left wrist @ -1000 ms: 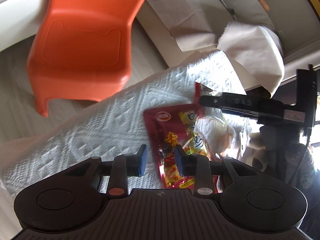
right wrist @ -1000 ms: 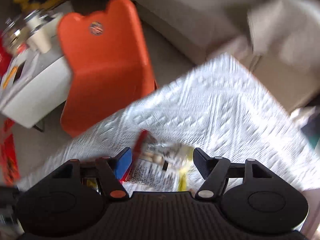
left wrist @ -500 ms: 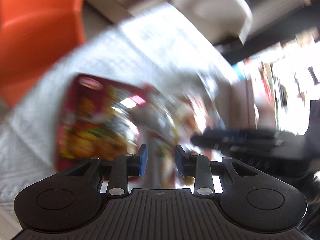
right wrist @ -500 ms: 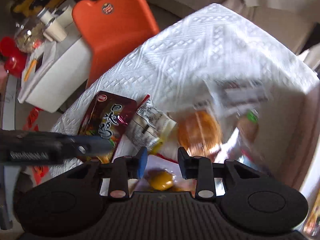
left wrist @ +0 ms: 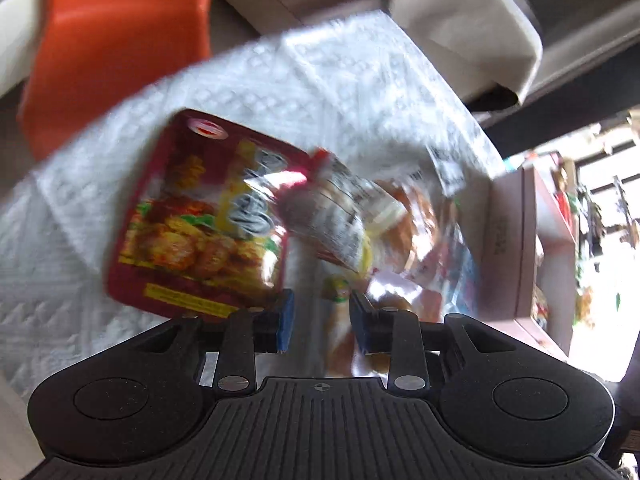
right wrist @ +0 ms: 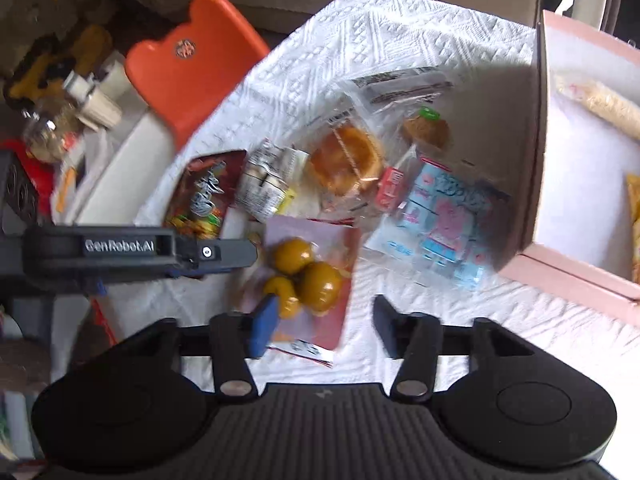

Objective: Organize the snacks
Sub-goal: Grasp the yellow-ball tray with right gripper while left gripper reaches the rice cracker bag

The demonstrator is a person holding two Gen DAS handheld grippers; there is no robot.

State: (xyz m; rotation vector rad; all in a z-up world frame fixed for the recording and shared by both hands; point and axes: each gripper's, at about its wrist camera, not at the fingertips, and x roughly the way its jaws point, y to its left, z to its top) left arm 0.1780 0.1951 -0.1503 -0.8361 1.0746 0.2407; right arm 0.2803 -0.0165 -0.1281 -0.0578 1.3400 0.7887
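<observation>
Several snack packets lie in a pile on a white quilted cloth (right wrist: 400, 40). My right gripper (right wrist: 324, 328) hangs over a pink packet of yellow-green balls (right wrist: 308, 272), its jaws opening; the packet lies below the gap and the pads do not touch it. Beyond it lie a bun in clear wrap (right wrist: 344, 160), a blue and pink packet (right wrist: 440, 216), a white printed packet (right wrist: 268, 180) and a red packet (right wrist: 204, 196). My left gripper (left wrist: 322, 320) stands open and empty just above the red packet (left wrist: 192, 220); it reaches in from the left as a black bar (right wrist: 120, 246).
An open pink box (right wrist: 536, 120) stands at the right of the cloth with a pale long packet (right wrist: 600, 104) and a yellow one inside. An orange chair (right wrist: 192, 68) stands behind the table's far left edge. Cluttered shelves lie at the far left.
My right gripper swung right, from the cloth's edge to over the snack pile; its jaws narrowed, then widened again. My left gripper shifted right and the red packet now fills more of its view.
</observation>
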